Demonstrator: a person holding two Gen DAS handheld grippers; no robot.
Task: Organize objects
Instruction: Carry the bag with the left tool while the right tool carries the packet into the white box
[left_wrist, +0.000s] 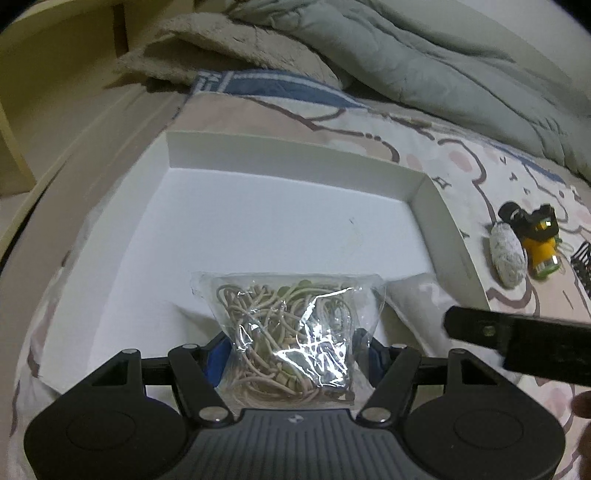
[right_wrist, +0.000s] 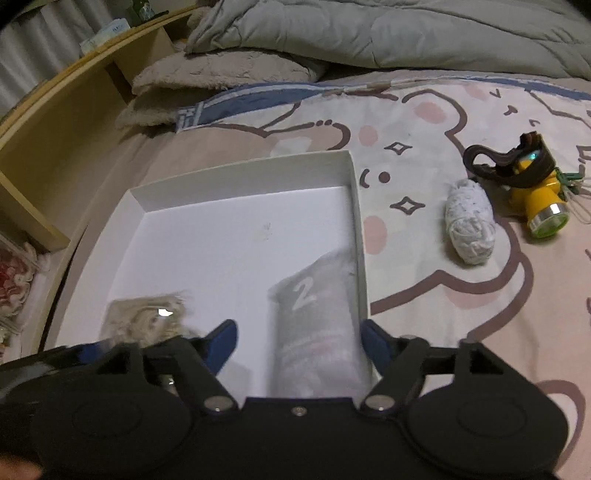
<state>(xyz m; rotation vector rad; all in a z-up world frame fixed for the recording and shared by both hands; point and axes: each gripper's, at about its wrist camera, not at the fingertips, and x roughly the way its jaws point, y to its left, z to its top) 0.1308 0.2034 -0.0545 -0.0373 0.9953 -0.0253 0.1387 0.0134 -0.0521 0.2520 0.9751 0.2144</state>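
A shallow white box (left_wrist: 288, 158) (right_wrist: 243, 170) lies on the bed. My left gripper (left_wrist: 291, 350) holds a clear bag of beige rubber bands (left_wrist: 291, 328) between its blue pads, low over the box's near part. The bag also shows blurred in the right wrist view (right_wrist: 147, 317). My right gripper (right_wrist: 299, 347) stands open around a grey sock marked "2" (right_wrist: 314, 314) that lies in the box against its right wall. The sock's tip shows in the left wrist view (left_wrist: 417, 295), beside the right gripper's black body (left_wrist: 517, 339).
On the bear-print sheet right of the box lie a white speckled roll (right_wrist: 469, 221) (left_wrist: 508, 254), a yellow headlamp with dark strap (right_wrist: 528, 184) (left_wrist: 535, 236) and a black comb-like item (left_wrist: 581, 258). A grey quilt (right_wrist: 369, 33) and fuzzy blanket (right_wrist: 207, 77) lie behind; a wooden bed frame (right_wrist: 55, 110) runs along the left.
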